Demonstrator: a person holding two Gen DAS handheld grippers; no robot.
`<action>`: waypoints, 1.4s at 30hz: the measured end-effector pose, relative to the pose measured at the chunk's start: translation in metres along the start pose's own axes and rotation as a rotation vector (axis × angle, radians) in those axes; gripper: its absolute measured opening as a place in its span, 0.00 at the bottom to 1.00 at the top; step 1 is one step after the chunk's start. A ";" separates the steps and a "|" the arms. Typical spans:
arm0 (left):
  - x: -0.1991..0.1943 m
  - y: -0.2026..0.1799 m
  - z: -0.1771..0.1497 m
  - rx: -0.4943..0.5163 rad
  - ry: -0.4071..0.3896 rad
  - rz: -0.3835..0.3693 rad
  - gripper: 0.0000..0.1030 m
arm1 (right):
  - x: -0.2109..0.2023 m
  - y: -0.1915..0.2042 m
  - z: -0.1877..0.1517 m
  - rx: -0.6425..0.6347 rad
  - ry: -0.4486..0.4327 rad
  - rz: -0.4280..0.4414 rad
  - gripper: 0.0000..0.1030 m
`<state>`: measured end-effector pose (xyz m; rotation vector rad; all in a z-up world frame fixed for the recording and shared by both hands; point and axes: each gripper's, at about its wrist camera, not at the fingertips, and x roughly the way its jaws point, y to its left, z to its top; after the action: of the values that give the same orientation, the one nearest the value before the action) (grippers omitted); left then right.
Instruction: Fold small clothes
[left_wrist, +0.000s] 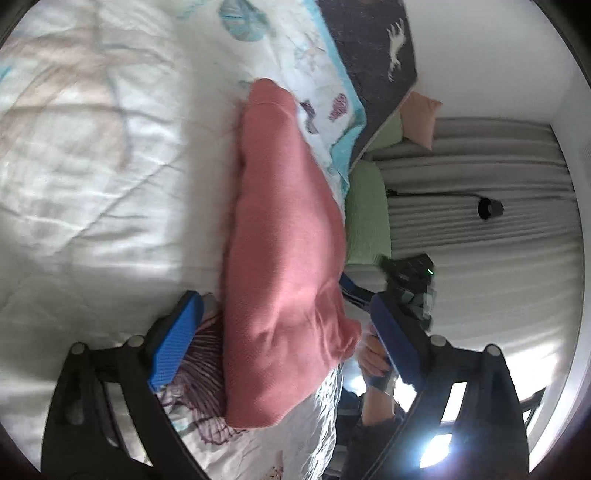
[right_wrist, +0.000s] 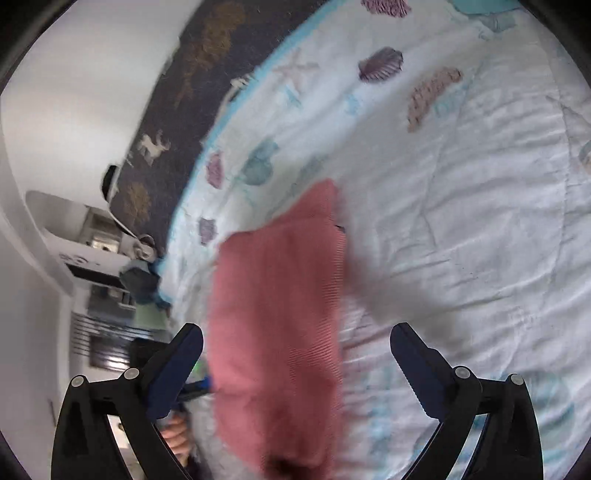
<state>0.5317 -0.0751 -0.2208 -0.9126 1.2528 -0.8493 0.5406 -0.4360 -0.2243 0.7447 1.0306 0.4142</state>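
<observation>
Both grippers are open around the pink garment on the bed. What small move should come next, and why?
Probably draw both grippers back. The pink garment lies folded long on the quilt, and neither the left gripper nor the right gripper presses it.

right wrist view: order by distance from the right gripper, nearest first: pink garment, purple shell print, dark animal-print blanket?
From the right gripper:
1. Pink garment, lying between the open jaws.
2. Purple shell print, up the quilt, right of centre.
3. Dark animal-print blanket, beyond the quilt's blue edge, upper left.
</observation>
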 end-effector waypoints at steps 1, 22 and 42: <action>0.004 -0.003 0.000 0.008 0.016 -0.016 0.94 | 0.007 -0.001 0.000 -0.015 0.007 -0.019 1.00; 0.039 -0.014 -0.020 0.228 0.013 0.153 0.37 | 0.074 0.028 -0.001 -0.121 0.159 0.050 0.29; -0.161 -0.134 -0.082 0.415 -0.282 0.115 0.28 | -0.013 0.266 -0.069 -0.391 0.006 0.145 0.24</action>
<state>0.4264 0.0090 -0.0405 -0.5942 0.8343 -0.8173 0.4815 -0.2370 -0.0442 0.4667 0.8682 0.7204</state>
